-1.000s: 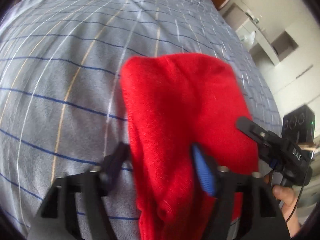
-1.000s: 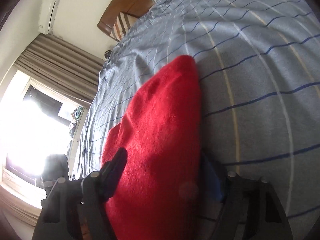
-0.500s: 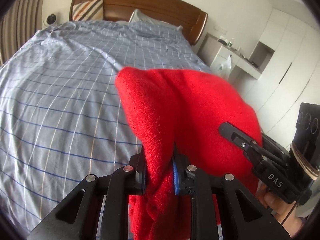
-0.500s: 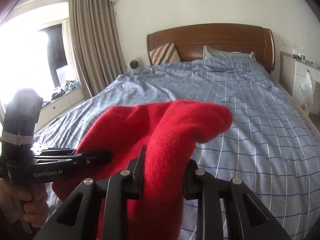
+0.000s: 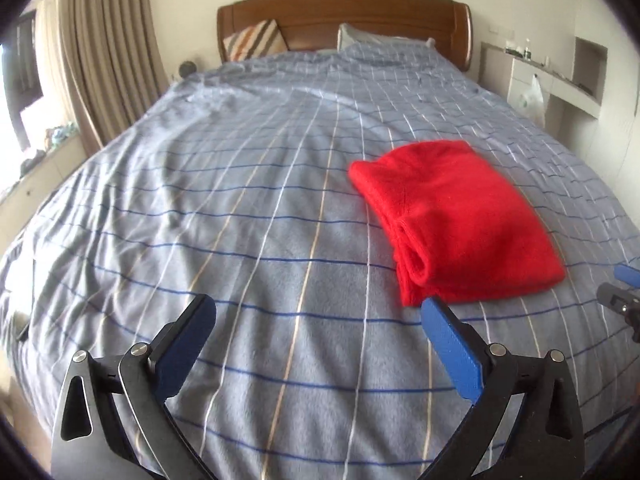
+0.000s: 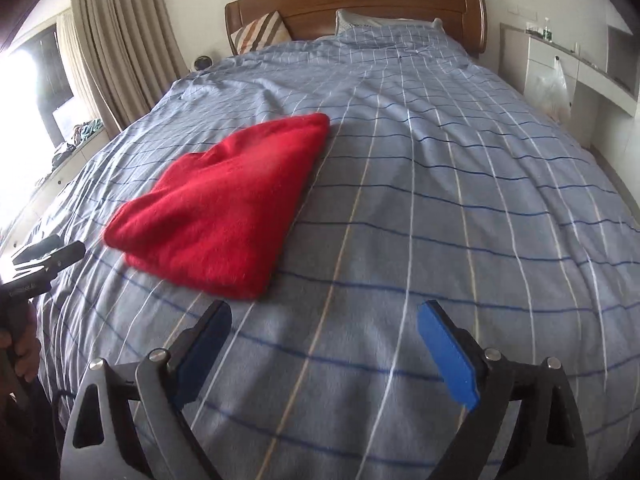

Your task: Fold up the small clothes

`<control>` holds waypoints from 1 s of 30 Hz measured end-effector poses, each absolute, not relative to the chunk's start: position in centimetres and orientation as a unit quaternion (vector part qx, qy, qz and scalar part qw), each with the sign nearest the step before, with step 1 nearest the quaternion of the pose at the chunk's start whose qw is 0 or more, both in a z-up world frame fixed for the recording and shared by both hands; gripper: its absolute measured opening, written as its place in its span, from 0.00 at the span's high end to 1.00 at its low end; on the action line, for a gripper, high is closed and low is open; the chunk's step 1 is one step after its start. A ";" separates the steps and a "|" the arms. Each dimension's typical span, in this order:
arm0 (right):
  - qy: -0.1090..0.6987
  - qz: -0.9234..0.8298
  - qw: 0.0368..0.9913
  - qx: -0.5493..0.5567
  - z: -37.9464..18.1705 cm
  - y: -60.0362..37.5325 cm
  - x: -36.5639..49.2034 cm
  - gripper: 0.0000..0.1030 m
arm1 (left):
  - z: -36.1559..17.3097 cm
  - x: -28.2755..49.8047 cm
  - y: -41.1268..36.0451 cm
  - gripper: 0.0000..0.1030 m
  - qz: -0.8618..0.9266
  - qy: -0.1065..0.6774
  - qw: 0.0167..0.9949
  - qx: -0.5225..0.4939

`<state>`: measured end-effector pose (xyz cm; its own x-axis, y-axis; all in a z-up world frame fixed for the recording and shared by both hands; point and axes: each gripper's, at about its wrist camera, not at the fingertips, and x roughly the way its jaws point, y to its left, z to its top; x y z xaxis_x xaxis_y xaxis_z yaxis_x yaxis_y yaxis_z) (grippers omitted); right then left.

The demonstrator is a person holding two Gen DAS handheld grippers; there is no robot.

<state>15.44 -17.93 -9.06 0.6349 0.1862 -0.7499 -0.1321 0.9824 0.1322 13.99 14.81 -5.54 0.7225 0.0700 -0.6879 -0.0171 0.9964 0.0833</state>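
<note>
Red knitted cloth, a small folded garment (image 5: 460, 224), is lying flat on the blue-grey checked bedspread (image 5: 240, 200) of a large bed with a dark wooden headboard (image 5: 344, 12). In the left wrist view it is sitting toward the right side of the bed, with its stacked folded edges facing the camera; in the right wrist view the same garment (image 6: 224, 200) is lying to the left.

Nothing is sitting between the fingers of the left gripper (image 5: 316, 332), whose jaws have just been opening and are now standing wide apart over bare bedspread. Its blue-padded right finger (image 5: 452, 344) is showing just below the garment's near corner, though whether it is touching cannot be told. The right gripper (image 6: 324, 336) is likewise spread wide, its jaws having just been opening, with only bedspread between them and the garment lying just beyond its left finger.

At the left edge of the right wrist view, a hand (image 6: 20, 356) is holding the other gripper's handle. A striped cushion (image 5: 256, 40) and a pillow (image 5: 380, 40) are leaning against the headboard, and beige curtains (image 5: 108, 52) are hanging at left.
</note>
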 end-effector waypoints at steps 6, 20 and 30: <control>0.394 0.075 0.916 0.003 -4.9 -16.1 10.5 0.01 | -4.8 12.3 12.4 0.00 0.065 0.397 0.915 -0.020; 0.424 0.103 0.900 -0.019 -3.8 -13.7 2.8 0.01 | -3.0 7.4 8.4 0.01 0.058 0.431 0.899 0.054; 0.417 0.097 0.904 -0.016 -0.9 -13.4 2.2 0.01 | -1.8 5.5 7.4 0.00 0.045 0.425 0.901 0.074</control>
<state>2.25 -13.43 -0.92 0.6341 0.1612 -0.7562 -0.1884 0.9808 0.0511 5.50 7.38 -1.75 0.6345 0.1451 -0.7592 -0.0188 0.9848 0.1724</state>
